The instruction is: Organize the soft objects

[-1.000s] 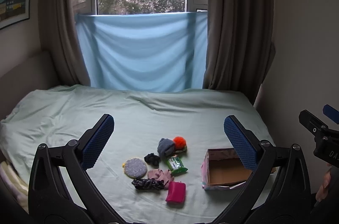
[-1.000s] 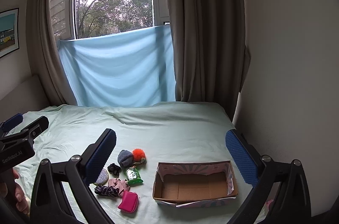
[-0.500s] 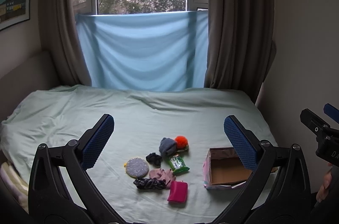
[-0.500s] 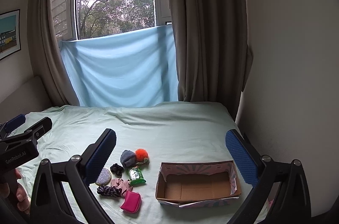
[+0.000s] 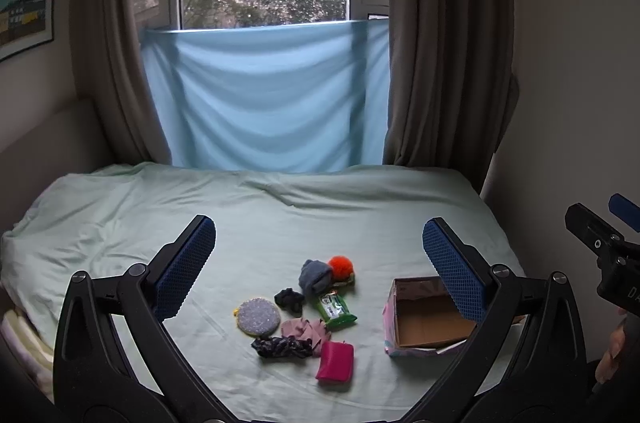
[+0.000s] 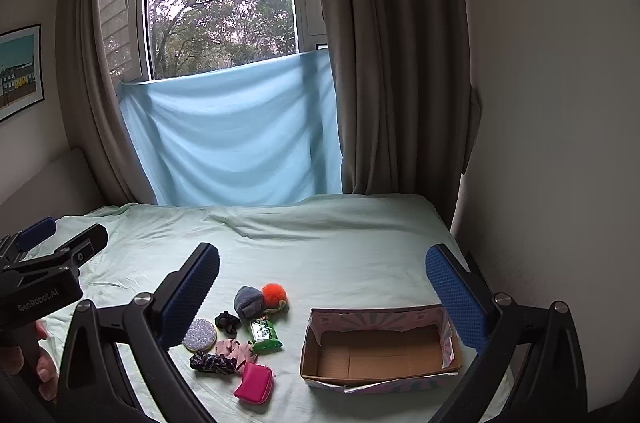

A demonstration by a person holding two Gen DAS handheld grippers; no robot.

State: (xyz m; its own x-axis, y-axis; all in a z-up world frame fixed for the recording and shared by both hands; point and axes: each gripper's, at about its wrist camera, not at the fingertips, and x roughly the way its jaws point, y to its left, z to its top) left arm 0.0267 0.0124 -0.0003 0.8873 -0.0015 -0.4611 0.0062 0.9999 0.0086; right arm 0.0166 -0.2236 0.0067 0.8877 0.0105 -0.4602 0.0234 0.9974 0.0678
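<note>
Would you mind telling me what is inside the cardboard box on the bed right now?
The cardboard box shows only its bare brown floor in the right wrist view; none of the soft items are in it. The strip just behind its near wall is hidden.

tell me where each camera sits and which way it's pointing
Left wrist: rides the left gripper, above the near edge of the bed, facing the window; its open fingers frame the soft items, and the right gripper pokes in at the right edge.
Right wrist: rides the right gripper, facing the same way from further right; open fingers frame the cardboard box, with the left gripper and a hand at the left.
Shared: bed, box, pink pouch, orange pom-pom.
</note>
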